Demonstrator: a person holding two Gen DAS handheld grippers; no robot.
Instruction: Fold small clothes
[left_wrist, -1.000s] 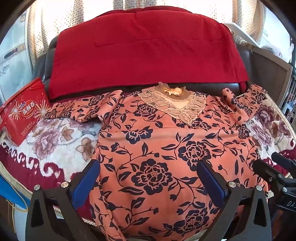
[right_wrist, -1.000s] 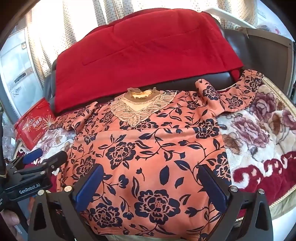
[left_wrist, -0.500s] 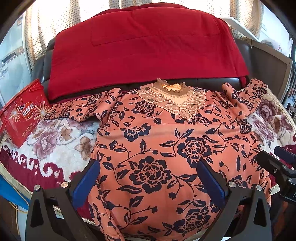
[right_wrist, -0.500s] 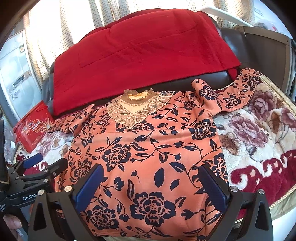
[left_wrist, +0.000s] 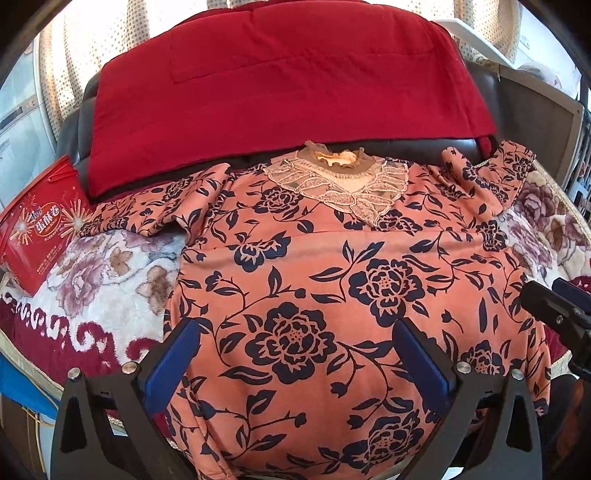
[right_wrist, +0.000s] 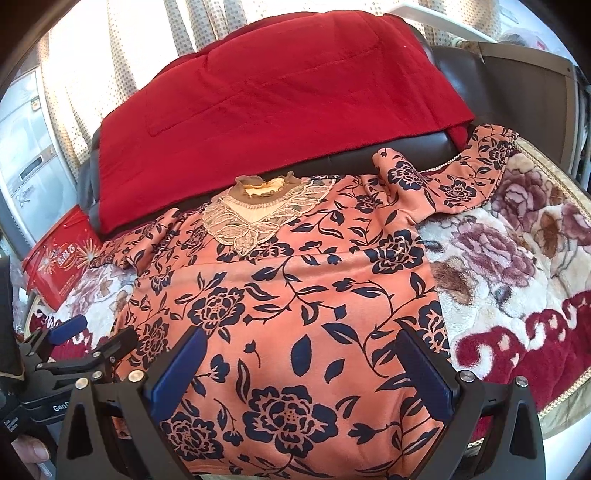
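An orange top with dark blue flowers (left_wrist: 325, 280) (right_wrist: 295, 295) lies spread flat, front up, on a floral blanket, its lace collar (left_wrist: 340, 181) (right_wrist: 255, 214) at the far end. Both sleeves stretch outward, the left one (left_wrist: 155, 210) and the right one (right_wrist: 454, 181). My left gripper (left_wrist: 295, 354) hovers open over the hem's left half, nothing between its blue pads. My right gripper (right_wrist: 303, 365) hangs open over the hem's right half, also holding nothing. Each gripper shows at the other view's edge, the right gripper (left_wrist: 554, 306) and the left gripper (right_wrist: 92, 339).
The floral blanket (left_wrist: 107, 280) (right_wrist: 517, 266) covers the seat of a dark sofa. A red quilt (left_wrist: 280, 88) drapes the backrest. A red snack box (left_wrist: 40, 229) stands at the left end. Dotted curtains hang behind. A person's thumb (right_wrist: 29, 450) shows bottom left.
Both grippers have edged forward and slightly lower toward the top, so it fills more of each view. Both stay open; the top has not moved.
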